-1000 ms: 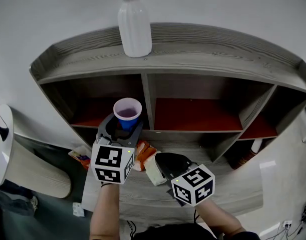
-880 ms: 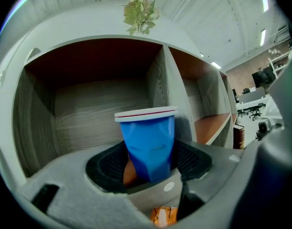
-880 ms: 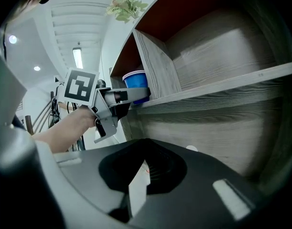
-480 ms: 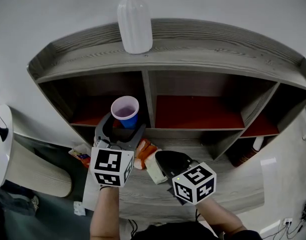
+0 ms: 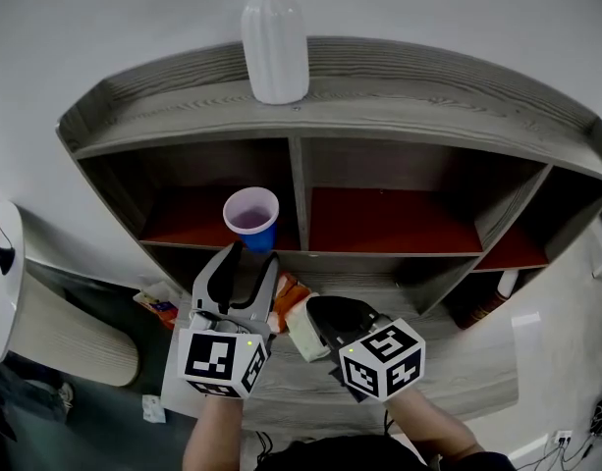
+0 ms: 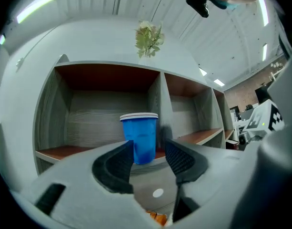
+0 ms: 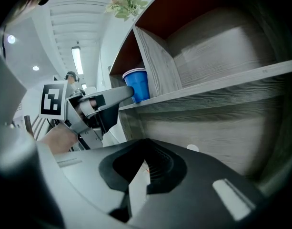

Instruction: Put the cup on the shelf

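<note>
**Head view:** A grey wooden shelf unit (image 5: 399, 101) with red-brown compartment floors fills the frame, and a white ribbed vase (image 5: 274, 42) stands on its top board. The blue plastic cup (image 5: 251, 219) stands upright at the front edge of the upper left compartment's floor, just beside the divider. The left tool (image 5: 249, 261) points at the cup from just below it, with its 2 jaws spread. The right tool (image 5: 320, 314) hangs lower, to the right and well apart from the cup. Between the 2 tools, orange snack packets (image 5: 287, 297) lie on the lower board.

**Left gripper view:** The left tool (image 6: 148, 157) has its jaws apart with nothing between the pads. The cup (image 6: 139, 137) shows through the gap, standing on the shelf edge just beyond the tips. A sprig of green leaves (image 6: 148, 38) rises above the top board.

**Right gripper view:** The right tool (image 7: 145, 165) has its jaws pressed together and holds nothing. To the upper left, the cup (image 7: 137, 85) sits on the shelf lip, and the left tool (image 7: 118, 96) reaches towards its base.
</note>
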`<state>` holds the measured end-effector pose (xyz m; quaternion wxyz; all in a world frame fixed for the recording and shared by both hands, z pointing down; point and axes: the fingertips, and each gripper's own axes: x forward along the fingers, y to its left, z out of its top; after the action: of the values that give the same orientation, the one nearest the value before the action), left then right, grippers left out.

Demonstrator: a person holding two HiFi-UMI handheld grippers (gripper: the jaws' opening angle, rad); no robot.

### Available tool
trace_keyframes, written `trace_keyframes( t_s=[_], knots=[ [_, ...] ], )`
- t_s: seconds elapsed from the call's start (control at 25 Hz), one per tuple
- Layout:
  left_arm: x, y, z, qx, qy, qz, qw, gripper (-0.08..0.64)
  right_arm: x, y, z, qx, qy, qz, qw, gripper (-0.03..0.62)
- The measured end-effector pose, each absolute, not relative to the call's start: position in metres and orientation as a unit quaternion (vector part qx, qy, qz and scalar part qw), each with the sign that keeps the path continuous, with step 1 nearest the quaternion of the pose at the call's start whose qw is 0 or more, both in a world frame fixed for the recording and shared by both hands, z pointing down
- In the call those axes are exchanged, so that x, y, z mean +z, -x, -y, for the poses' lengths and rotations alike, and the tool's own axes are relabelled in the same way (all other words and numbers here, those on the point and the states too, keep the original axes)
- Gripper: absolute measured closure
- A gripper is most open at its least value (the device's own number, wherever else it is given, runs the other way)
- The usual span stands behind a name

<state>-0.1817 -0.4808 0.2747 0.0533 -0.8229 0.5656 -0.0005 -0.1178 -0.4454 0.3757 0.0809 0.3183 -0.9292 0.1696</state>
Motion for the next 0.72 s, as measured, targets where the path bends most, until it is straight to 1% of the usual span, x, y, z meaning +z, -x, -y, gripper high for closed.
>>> trace_keyframes(
  t_s=[0.08,0.16,0.44,0.6,0.68,0.72],
  knots=[
    [0.273,0.18,0.484,0.002,0.826,-0.561,0.054,0.397,0.376,0.118,0.444,0.169,-0.318,0.929,0.083,0.594],
    [0.271,0.18,0.489,0.002,0.826,-0.562,0.053,0.424,0.376,0.118,0.444,0.168,-0.32,0.929,0.084,0.594],
    [0.273,0.182,0.499,-0.004,0.828,-0.56,0.042,0.436,0.377,0.116,0.442,0.165,-0.323,0.928,0.084,0.594],
    [0.272,0.178,0.482,0.012,0.835,-0.549,0.039,0.438,0.374,0.117,0.44,0.162,-0.322,0.929,0.081,0.594],
    [0.277,0.172,0.47,0.021,0.845,-0.533,0.031,0.462,0.374,0.117,0.44,0.161,-0.324,0.929,0.079,0.594],
    [0.28,0.169,0.464,0.026,0.85,-0.525,0.024,0.488,0.374,0.118,0.439,0.161,-0.325,0.929,0.079,0.594]
  ],
)
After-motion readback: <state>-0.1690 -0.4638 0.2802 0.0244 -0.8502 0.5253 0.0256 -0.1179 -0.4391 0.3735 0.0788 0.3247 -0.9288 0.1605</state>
